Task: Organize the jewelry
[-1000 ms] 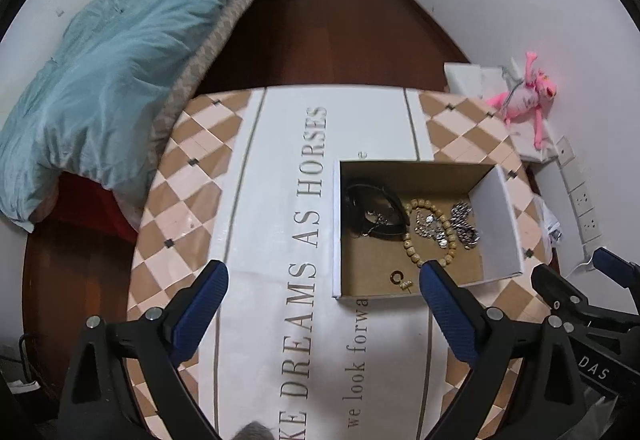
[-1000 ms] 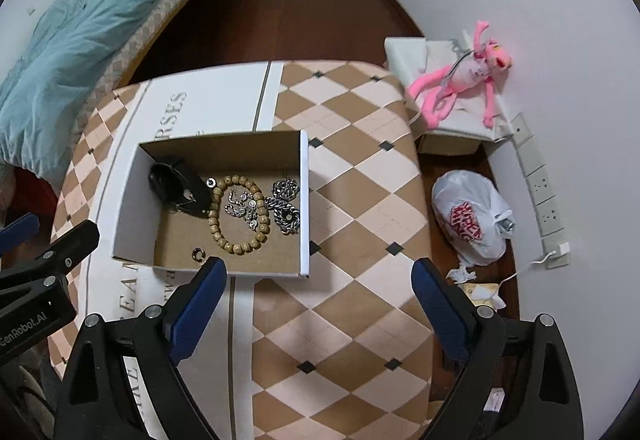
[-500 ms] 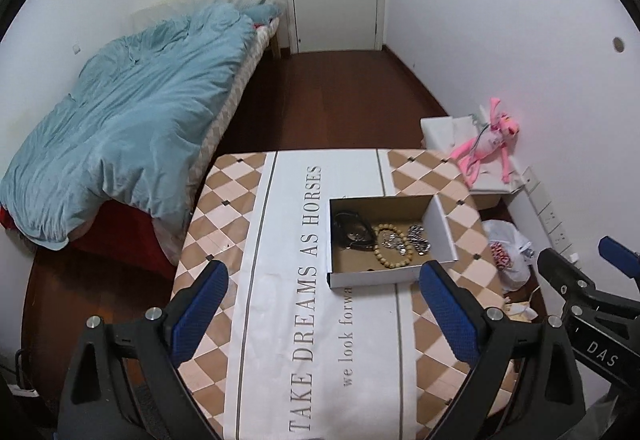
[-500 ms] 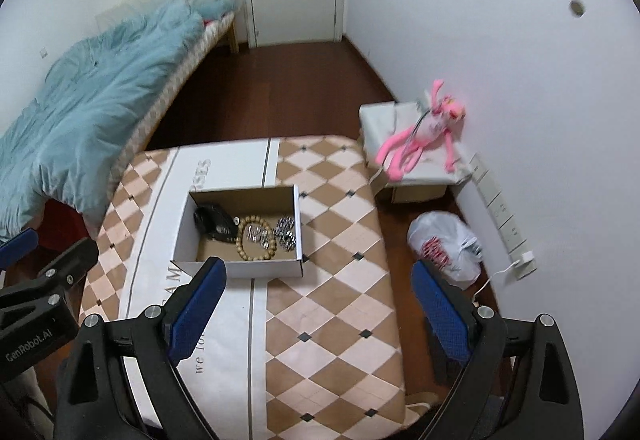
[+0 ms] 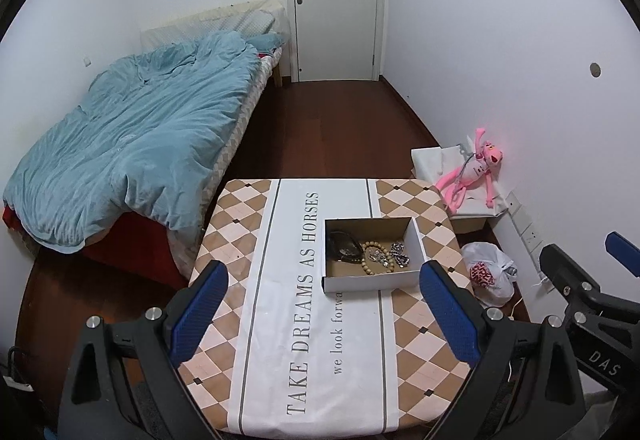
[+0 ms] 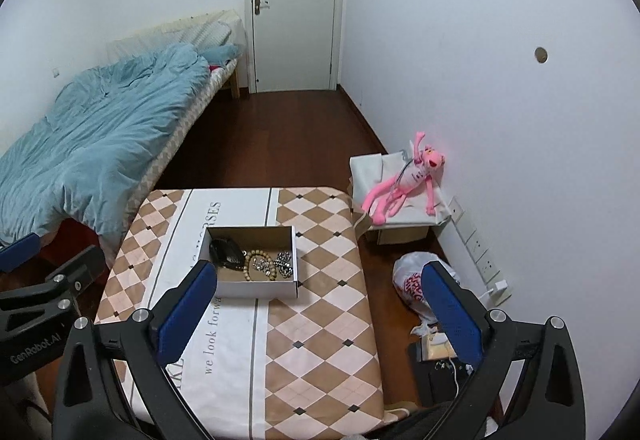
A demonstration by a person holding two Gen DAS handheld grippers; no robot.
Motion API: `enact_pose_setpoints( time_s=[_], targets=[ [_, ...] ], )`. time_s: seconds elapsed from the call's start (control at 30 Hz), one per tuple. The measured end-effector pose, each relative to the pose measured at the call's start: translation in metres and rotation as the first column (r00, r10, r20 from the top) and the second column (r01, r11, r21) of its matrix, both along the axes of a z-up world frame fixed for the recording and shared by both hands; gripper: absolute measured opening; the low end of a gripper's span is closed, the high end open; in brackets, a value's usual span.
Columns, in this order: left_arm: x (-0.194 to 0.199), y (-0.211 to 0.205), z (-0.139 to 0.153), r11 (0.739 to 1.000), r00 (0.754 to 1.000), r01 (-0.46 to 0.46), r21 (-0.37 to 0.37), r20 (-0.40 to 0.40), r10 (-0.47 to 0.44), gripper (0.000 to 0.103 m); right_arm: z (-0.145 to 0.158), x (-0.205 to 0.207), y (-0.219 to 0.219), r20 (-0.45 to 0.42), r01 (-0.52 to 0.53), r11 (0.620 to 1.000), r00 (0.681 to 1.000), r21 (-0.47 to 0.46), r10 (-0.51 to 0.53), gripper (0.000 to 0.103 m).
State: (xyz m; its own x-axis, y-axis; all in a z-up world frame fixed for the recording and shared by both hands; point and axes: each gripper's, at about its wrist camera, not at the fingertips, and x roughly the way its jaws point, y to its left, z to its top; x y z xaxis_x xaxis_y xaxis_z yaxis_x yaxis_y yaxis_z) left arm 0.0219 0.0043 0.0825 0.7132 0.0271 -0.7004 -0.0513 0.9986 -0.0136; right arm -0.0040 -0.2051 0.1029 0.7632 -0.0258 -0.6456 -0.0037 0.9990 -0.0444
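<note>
Two handheld grippers hang high above a checkered table (image 5: 224, 240), the left gripper (image 5: 324, 310) and right gripper (image 6: 318, 306) each with jaws spread wide and holding nothing. On the table's far right part sits an open cardboard box (image 5: 370, 282) containing a black item (image 5: 344, 245), a wooden bead bracelet (image 5: 366, 266) and silver chain jewelry (image 5: 400, 254). A blue-quilted bed (image 5: 132, 144) stands at left; a pink plush toy (image 6: 404, 184) rests by the right wall.

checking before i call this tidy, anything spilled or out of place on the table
Nothing spilled. The jewelry sits inside the cardboard box: a black piece, a wooden bead bracelet and silver chains, bunched close together rather than sorted. The tablecloth lies flat. Both the left gripper and the right gripper are open and hold nothing.
</note>
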Motion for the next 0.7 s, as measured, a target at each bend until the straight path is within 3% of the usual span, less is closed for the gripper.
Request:
enact_pose_setpoints(
  time_s=[0.27,0.7],
  targets=[
    [0.007,-0.003,-0.009,1.0,0.999,-0.011,-0.007,-0.049,0.01,0.098,-0.003,0.005,-0.002,-0.029,0.0,1.0,1.0,0.008,0.0,0.103],
    [0.058,0.003,-0.029,0.999,0.99,-0.033,-0.005,-0.135,0.032,0.098,-0.032,0.073,0.007,-0.114,-0.005,1.0,0.993,0.002,0.006,0.103]
  ],
)
